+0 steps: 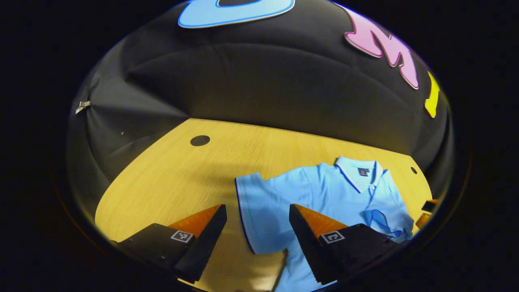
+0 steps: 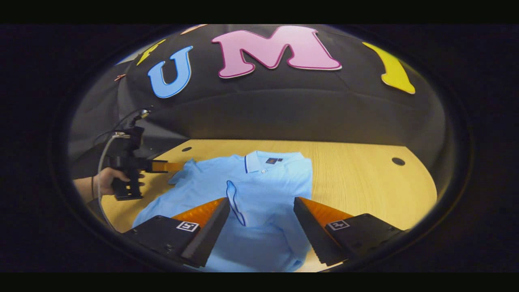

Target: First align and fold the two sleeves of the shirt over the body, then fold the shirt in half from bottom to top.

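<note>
shirt [image 2: 259,186] light, limp knit; right sleeve [image 2: 235,202] folded over, left sleeve [image 1: 259,202] flat, pinch cuff hem; left gripper [image 1: 258,227] and right gripper [image 2: 262,221] both wide open, empty

Table [image 1: 170,178]: light wood-grain top, curved edge toward the lower left of the left gripper view, backed by black cloth. Round dark holes were set in the top: one [image 1: 200,140] at upper left of the wood in the left gripper view, a smaller one [image 1: 413,170] near the right edge.

Light blue polo shirt [image 2: 267,190] lay flat on the table, collar [image 2: 263,159] toward the top of the frame in the right gripper view. One sleeve [image 2: 234,201] lay folded over the body; the other sleeve [image 1: 259,202] was spread flat on the wood at centre of the left gripper view.
</note>
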A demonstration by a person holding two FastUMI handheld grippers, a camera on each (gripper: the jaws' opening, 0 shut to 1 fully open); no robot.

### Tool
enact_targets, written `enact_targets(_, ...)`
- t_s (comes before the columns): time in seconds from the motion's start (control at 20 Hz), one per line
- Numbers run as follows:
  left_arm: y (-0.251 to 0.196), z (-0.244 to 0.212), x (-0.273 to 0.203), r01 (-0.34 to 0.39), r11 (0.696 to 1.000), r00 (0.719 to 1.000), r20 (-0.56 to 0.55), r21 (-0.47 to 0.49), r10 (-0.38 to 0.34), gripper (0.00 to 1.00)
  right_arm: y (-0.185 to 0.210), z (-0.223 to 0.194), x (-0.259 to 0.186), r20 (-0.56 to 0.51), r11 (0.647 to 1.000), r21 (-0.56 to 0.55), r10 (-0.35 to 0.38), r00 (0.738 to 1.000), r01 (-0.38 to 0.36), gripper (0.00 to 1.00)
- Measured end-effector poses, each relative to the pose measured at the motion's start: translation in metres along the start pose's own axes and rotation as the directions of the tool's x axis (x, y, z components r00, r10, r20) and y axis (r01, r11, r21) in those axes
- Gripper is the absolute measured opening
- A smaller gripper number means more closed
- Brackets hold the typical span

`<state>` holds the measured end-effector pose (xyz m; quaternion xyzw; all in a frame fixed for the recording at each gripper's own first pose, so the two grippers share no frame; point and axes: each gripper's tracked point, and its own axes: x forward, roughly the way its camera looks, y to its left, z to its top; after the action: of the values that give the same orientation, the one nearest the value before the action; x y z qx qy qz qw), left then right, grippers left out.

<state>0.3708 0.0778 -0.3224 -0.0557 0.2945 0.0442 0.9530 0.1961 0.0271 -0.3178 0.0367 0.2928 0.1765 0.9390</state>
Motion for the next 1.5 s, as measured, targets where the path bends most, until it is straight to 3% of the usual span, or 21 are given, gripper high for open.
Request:
enact_targets(0.25, 0.002, 0.007, 0.041, -0.013, 0.999, 1.0, -0.025, 0.031, 0.014, 0.97, -0.033, -0.022, -0.025, -0.012, 0.997, 0.056, -0.054, 0.998, 0.055, 0.98)
enact_targets(0.35, -0.003, 0.004, 0.048, -0.027, 0.996, 0.999, -0.039, 0.09, 0.031, 0.98, -0.04, -0.029, -0.029, -0.016, 0.995, 0.079, -0.06, 0.998, 0.062, 0.98)
enact_targets(0.45, -0.016, 0.007, 0.05, 0.015, 0.99, 0.999, -0.048, 0.14, -0.008, 0.93, -0.043, -0.032, -0.029, -0.015, 0.991, 0.112, -0.066, 0.998, 0.067, 0.98)
enact_targets(0.6, -0.032, 0.006, 0.054, 0.052, 0.985, 0.997, -0.065, 0.164, -0.042, 0.46, -0.047, -0.038, -0.033, -0.031, 0.987, 0.138, -0.078, 0.996, 0.082, 0.98)
enact_targets(0.75, -0.04, 0.005, 0.055, 0.041, 0.984, 0.998, -0.06, 0.171, -0.031, 0.22, -0.052, -0.041, -0.04, -0.041, 0.981, 0.17, -0.083, 0.996, 0.089, 0.98)
enact_targets(0.8, -0.043, 0.005, 0.054, 0.043, 0.985, 0.997, -0.063, 0.165, -0.033, 0.1, -0.056, -0.042, -0.042, -0.042, 0.981, 0.171, -0.088, 0.995, 0.094, 0.98)
enact_targets(1.05, -0.055, 0.004, 0.046, 0.036, 0.985, 0.997, -0.073, 0.167, -0.024, 0.07, -0.074, -0.04, -0.052, -0.037, 0.979, 0.17, -0.111, 0.993, 0.116, 0.98)
enact_targets(1.2, -0.071, 0.024, 0.031, 0.032, 0.982, 0.999, -0.021, 0.188, -0.029, 0.06, -0.084, -0.037, -0.058, -0.029, 0.976, 0.169, -0.136, 0.99, 0.139, 0.98)
enact_targets(1.3, -0.09, 0.041, 0.012, 0.049, 0.975, 0.998, 0.02, 0.216, -0.055, 0.06, -0.09, -0.035, -0.065, -0.029, 0.971, 0.176, -0.157, 0.987, 0.16, 0.98)
enact_targets(1.35, -0.105, 0.045, 0.001, 0.07, 0.97, 0.997, 0.023, 0.231, -0.077, 0.02, -0.091, -0.033, -0.068, -0.024, 0.97, 0.179, -0.163, 0.986, 0.164, 0.98)
enact_targets(1.4, -0.118, 0.047, -0.008, 0.086, 0.967, 0.995, 0.026, 0.24, -0.095, 0.06, -0.091, -0.032, -0.071, -0.021, 0.969, 0.182, -0.168, 0.986, 0.169, 0.98)
enact_targets(1.5, -0.149, 0.046, -0.022, 0.122, 0.959, 0.991, 0.025, 0.255, -0.132, 0.06, -0.091, -0.03, -0.077, -0.019, 0.966, 0.194, -0.173, 0.985, 0.174, 0.98)
